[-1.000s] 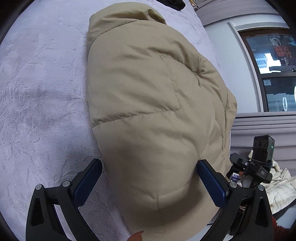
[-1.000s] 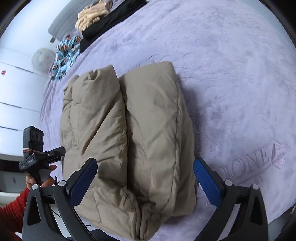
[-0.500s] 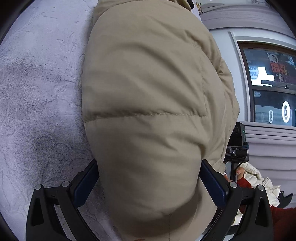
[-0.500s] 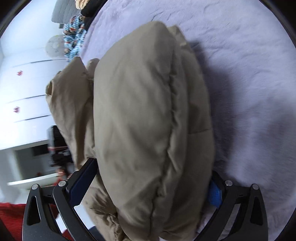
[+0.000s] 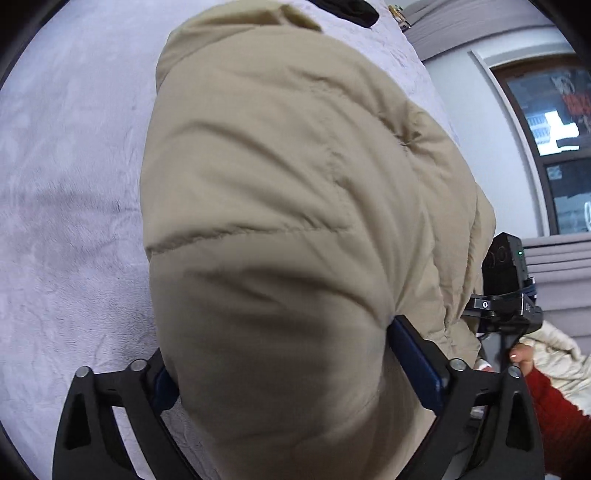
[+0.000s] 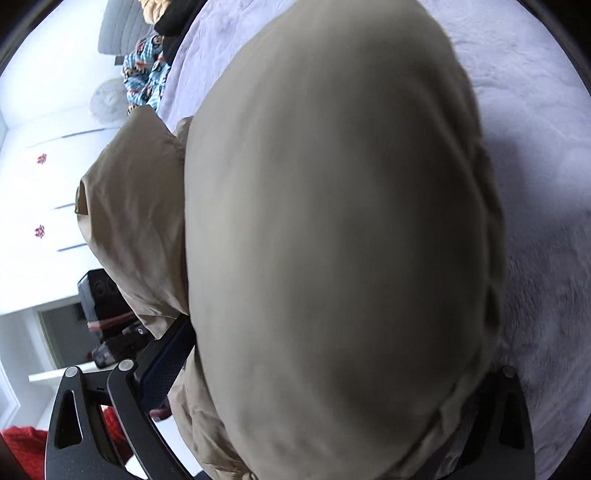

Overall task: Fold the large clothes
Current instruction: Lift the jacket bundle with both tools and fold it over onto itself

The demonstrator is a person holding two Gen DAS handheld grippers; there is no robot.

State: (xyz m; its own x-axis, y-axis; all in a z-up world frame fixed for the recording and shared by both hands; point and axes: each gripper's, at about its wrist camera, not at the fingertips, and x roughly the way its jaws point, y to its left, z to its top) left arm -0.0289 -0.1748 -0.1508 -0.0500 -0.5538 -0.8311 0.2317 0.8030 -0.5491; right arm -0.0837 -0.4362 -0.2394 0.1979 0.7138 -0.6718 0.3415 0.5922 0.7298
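Note:
A puffy beige jacket (image 5: pixel 280 206), folded into a thick bundle, lies on the lilac bed cover (image 5: pixel 66 184). My left gripper (image 5: pixel 284 373) has its jaws pressed into one end of the bundle, which bulges between them and hides the left pad. In the right wrist view the jacket (image 6: pixel 332 240) fills the frame. My right gripper (image 6: pixel 325 369) squeezes its other end; only the left blue pad (image 6: pixel 166 365) shows.
The lilac bed cover (image 6: pixel 546 184) spreads right. Black and patterned blue clothes (image 6: pixel 147 81) lie at the bed's far end. A dark garment (image 5: pixel 351 11) lies beyond the jacket. The right gripper's body (image 5: pixel 506 295) and a window (image 5: pixel 554 147) are right.
Both grippers pushed forward onto the jacket ends and closed on the padding. The bundle now bulges between each pair of jaws and looks lifted toward the cameras.

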